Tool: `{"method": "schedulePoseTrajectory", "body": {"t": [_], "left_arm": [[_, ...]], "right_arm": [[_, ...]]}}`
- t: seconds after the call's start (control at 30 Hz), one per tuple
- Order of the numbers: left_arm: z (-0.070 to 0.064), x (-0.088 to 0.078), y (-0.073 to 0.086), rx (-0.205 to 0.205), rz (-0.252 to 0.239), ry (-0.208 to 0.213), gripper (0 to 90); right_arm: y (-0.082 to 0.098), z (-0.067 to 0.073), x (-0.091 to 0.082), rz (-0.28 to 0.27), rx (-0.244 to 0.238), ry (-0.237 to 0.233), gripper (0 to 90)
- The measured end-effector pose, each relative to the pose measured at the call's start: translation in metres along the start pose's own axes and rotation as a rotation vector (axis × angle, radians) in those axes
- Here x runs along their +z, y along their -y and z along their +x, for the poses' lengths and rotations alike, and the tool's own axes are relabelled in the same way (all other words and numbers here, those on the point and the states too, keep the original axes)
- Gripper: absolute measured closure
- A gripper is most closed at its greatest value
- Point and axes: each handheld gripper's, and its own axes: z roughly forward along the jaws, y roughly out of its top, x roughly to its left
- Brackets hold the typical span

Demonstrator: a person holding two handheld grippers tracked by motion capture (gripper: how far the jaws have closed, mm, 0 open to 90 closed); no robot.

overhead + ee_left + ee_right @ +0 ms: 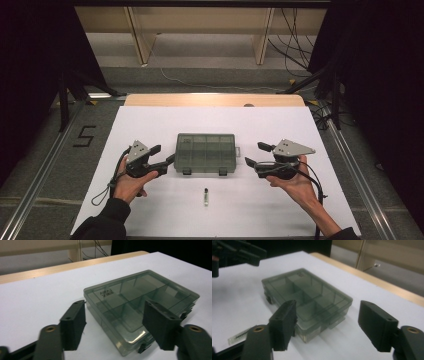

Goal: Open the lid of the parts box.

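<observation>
We've got the smoky compartment box (pixel 205 153) lying mid-table on the white sheet (pixel 150 120), long axis running side to side, latches facing us. Our left gripper (pixel 162 156) sits just off its left end, our right gripper (pixel 258 154) a little off the right end. Both jaw pairs gape, gripping nothing. The left looks nearer.

Layout on table

Compartment box (pixel 205 153) lies mid-sheet (pixel 150 120); left gripper (pixel 163 156) just left of it, right gripper (pixel 256 154) just right (neither touching); small vial (pixel 205 196) before the box.
</observation>
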Motion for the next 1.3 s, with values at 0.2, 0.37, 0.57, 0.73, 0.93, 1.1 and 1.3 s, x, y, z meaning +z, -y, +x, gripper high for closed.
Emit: {"method": "schedulePoseTrajectory", "body": {"t": [0.2, 0.37, 0.57, 0.73, 0.93, 1.1, 1.3], "left_arm": [[0.013, 0.009, 0.004, 0.016, 0.042, 0.013, 54.1], [0.023, 0.018, 0.009, 0.059, 0.107, 0.024, 70.3], [0.028, 0.024, 0.014, 0.103, 0.148, 0.028, 84.3], [0.026, 0.030, 0.018, 0.137, 0.202, 0.066, 89.4], [0.022, 0.036, 0.022, 0.171, 0.237, 0.096, 89.5], [0.021, 0.037, 0.024, 0.178, 0.254, 0.115, 89.5], [0.020, 0.035, 0.024, 0.193, 0.253, 0.144, 89.6]], "right_arm": [[0.008, -0.006, 0.017, 0.079, -0.028, -0.035, 44.6], [0.013, -0.011, 0.029, 0.120, -0.051, -0.073, 60.7], [0.021, -0.017, 0.041, 0.154, -0.079, -0.107, 78.3], [0.026, -0.019, 0.049, 0.184, -0.100, -0.137, 86.1], [0.033, -0.015, 0.059, 0.240, -0.136, -0.188, 90.0], [0.036, -0.013, 0.063, 0.251, -0.152, -0.206, 90.0], [0.038, -0.009, 0.066, 0.267, -0.177, -0.229, 90.0]]}}
